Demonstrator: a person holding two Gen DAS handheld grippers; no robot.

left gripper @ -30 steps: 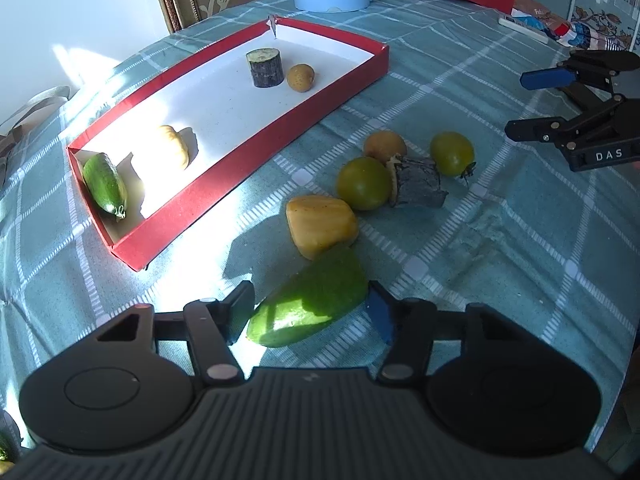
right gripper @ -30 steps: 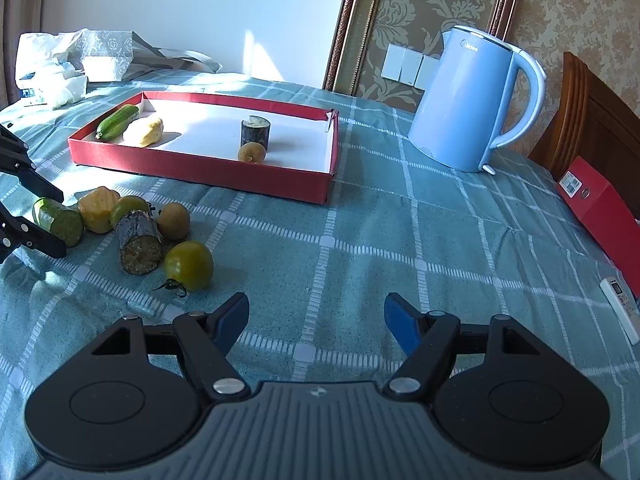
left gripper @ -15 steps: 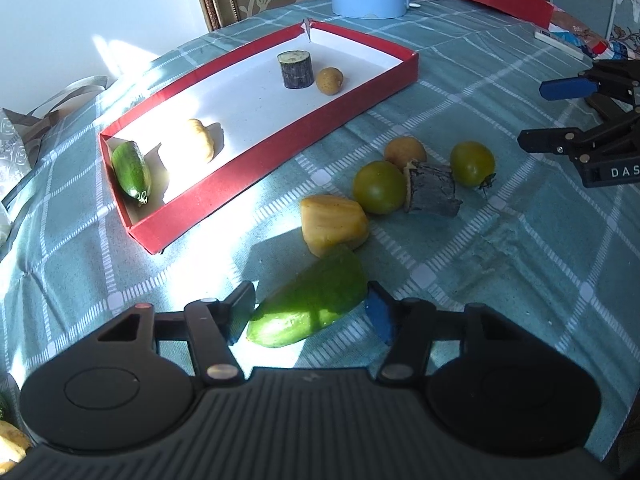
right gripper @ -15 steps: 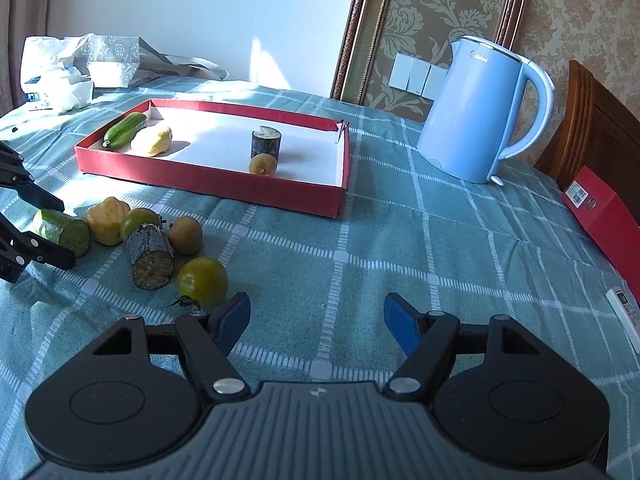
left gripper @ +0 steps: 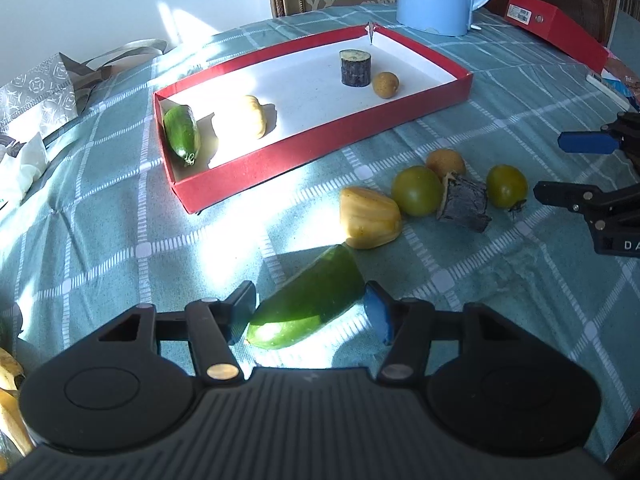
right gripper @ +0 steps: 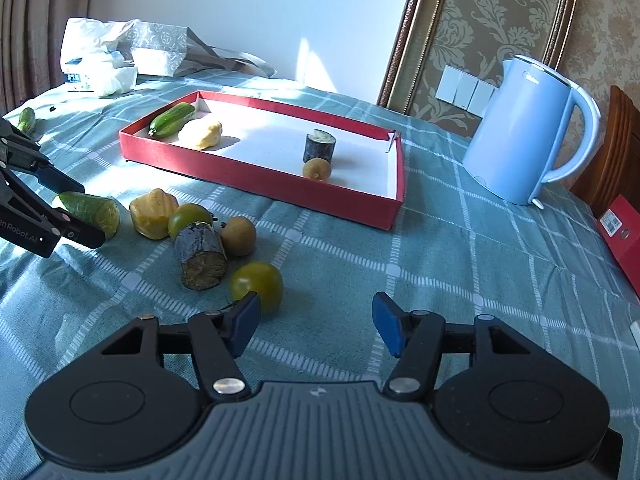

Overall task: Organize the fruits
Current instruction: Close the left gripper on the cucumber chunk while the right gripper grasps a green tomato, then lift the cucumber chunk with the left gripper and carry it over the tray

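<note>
My left gripper (left gripper: 310, 306) is shut on a cut green cucumber piece (left gripper: 320, 288), held low over the cloth; in the right wrist view it (right gripper: 92, 216) is at the far left. Beyond it lie a yellow piece (left gripper: 370, 218), two green tomatoes (left gripper: 416, 190) (left gripper: 506, 186), a brown fruit (left gripper: 445, 162) and a dark chunk (left gripper: 464, 204). The red tray (left gripper: 320, 160) holds a cucumber (left gripper: 182, 134), a yellow piece (left gripper: 244, 122), a dark cylinder (left gripper: 355, 68) and a brown fruit (left gripper: 385, 85). My right gripper (right gripper: 316, 316) is closing with nothing between its pads; a green tomato (right gripper: 258, 284) sits just past its left fingertip.
A blue kettle (right gripper: 524, 136) stands behind the tray's right end. A red box (left gripper: 556, 28) lies at the right edge. Paper and plastic bags (right gripper: 160, 52) are at the back left, with a small cucumber (right gripper: 26, 118) near them. Bananas (left gripper: 10, 400) show at the lower left.
The left gripper has rolled while the cucumber piece stayed fixed between its pads. The right gripper has shifted towards the loose fruit; the nearest tomato is now by its left finger, and its jaws have narrowed.
</note>
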